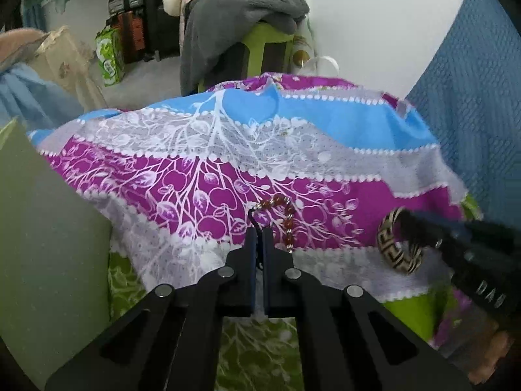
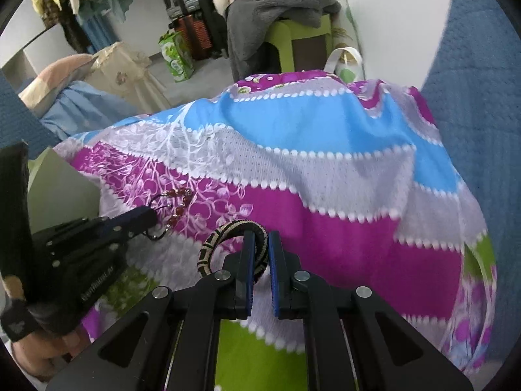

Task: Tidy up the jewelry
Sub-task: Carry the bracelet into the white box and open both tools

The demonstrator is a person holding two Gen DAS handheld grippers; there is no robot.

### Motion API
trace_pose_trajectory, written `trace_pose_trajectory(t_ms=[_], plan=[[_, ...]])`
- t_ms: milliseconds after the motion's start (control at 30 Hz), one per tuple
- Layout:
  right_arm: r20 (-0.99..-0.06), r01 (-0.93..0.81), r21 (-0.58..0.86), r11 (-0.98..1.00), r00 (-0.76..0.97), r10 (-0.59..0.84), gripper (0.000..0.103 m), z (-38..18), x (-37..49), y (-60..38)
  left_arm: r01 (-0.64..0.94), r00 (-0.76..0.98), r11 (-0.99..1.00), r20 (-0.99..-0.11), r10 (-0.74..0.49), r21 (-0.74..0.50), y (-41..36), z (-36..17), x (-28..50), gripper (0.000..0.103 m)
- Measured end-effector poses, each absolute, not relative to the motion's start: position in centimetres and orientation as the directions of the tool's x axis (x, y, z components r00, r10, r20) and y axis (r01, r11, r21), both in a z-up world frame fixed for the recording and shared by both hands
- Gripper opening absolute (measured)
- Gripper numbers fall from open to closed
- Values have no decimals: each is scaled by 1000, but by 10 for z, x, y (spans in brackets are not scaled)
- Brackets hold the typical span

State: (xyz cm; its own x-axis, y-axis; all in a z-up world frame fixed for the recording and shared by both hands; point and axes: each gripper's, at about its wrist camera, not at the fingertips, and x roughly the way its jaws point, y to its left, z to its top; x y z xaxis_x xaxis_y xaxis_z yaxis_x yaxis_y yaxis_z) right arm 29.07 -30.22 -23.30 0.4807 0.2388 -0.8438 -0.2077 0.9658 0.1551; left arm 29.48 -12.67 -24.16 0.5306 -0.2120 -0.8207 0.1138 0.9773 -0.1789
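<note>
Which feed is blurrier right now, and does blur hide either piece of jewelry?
Left wrist view: the black right gripper and the patterned black-and-cream bangle it holds are smeared; the red-beaded earring is sharp. Right wrist view: the purple, blue and grey patterned cloth blurs rightward, the bangle stays readable. Both bend straight lines at the edges.

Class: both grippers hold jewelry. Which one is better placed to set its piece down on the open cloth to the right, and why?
Right. The right gripper is shut on the patterned bangle, with bare cloth beside it. The left gripper pinches the beaded earring farther from that space.
</note>
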Motion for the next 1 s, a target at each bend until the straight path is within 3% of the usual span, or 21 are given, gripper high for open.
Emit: trace_pose_trajectory(t_ms=[533,800,1000], plan=[[-826,-162,143,976,524,207,6,-200,232,-290,76,541,953,-790,-286,-293,-99,-186,229,2],[-785,-132,140,981,589,191,6,-136,221,-284,54,578,935,-753,-316,-351,-71,-125,210,2],[-737,-131,144,981,648,195,6,-78,224,-278,79,630,944,-718,-295,-319,-52,-67,207,2]])
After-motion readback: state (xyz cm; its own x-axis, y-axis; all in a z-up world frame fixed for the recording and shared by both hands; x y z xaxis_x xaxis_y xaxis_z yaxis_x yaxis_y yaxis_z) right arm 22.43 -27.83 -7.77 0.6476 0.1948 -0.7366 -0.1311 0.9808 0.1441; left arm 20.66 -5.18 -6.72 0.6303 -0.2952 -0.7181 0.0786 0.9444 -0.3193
